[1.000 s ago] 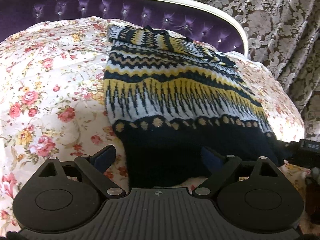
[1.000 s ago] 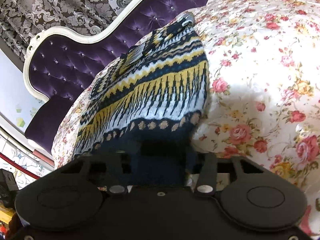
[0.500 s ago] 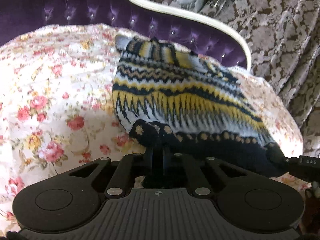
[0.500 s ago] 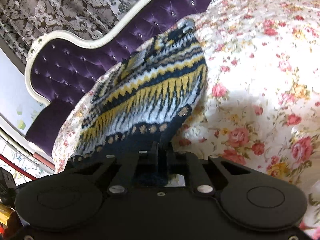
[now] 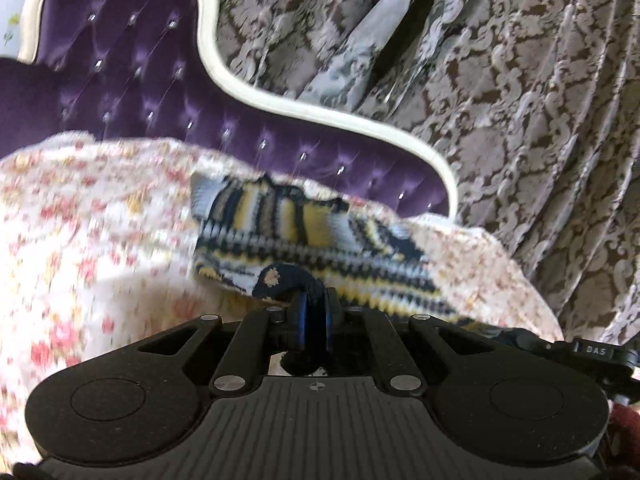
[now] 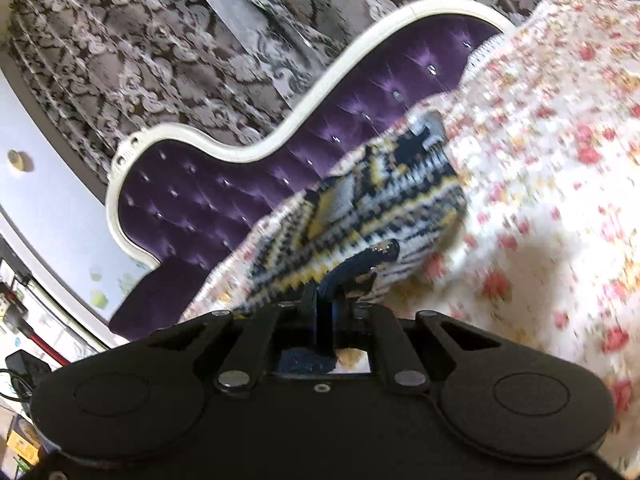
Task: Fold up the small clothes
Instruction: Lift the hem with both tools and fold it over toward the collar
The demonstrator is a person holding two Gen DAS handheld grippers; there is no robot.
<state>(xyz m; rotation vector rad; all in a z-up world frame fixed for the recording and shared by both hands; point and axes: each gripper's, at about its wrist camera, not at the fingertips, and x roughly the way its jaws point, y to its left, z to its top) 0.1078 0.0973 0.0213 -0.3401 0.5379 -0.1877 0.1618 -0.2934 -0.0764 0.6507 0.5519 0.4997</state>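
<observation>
Knitted navy hem is sitting pinched in your left hand-held gripper [image 5: 314, 312] and your right hand-held gripper [image 6: 326, 300], so the sweater [image 5: 320, 240] ahead of both on the bed [image 5: 80, 240] is doubling over evenly.

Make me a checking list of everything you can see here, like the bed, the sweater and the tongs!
Surface: floral bedspread, blurred.
Job's things: patterned knit sweater, navy hem lifted, far part lying on the bedspread.
Clutter: nothing seen on the bed.
Grippers: left tongs shut on the sweater's hem; right tongs shut on the hem too.
Cables: dark cords at the right view's lower left edge, too small to tell.
Surroundings: purple tufted headboard, damask curtain.
</observation>
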